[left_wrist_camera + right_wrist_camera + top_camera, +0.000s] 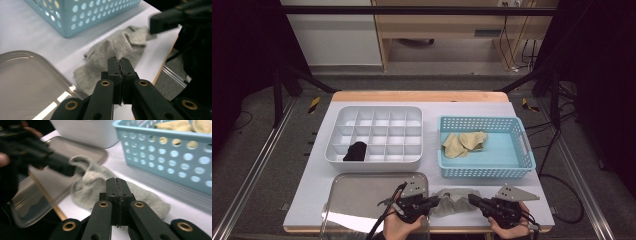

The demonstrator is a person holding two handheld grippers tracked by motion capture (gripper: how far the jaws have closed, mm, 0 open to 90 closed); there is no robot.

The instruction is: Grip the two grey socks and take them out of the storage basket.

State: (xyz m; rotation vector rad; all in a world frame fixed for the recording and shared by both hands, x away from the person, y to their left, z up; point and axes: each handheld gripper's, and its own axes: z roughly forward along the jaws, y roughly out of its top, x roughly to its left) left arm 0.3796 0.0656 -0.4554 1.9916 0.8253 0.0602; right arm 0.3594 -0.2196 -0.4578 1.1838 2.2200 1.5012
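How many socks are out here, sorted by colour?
Grey sock, on the table between the two tools: 1
Black sock, in a compartment of the white divided box: 1
Yellowish socks, in the blue basket: seemingly 2, bunched together, so hard to separate
Total: about 4

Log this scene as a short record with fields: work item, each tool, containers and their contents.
work item: grey sock, crumpled on the white table between the two tools
left tool: jaws shut, pinching the sock's edge
right tool: jaws shut at the sock's other end; grip unclear
tray: beside the sock, nothing on it
divided white organiser: one black sock in a front compartment
blue basket: yellow socks inside
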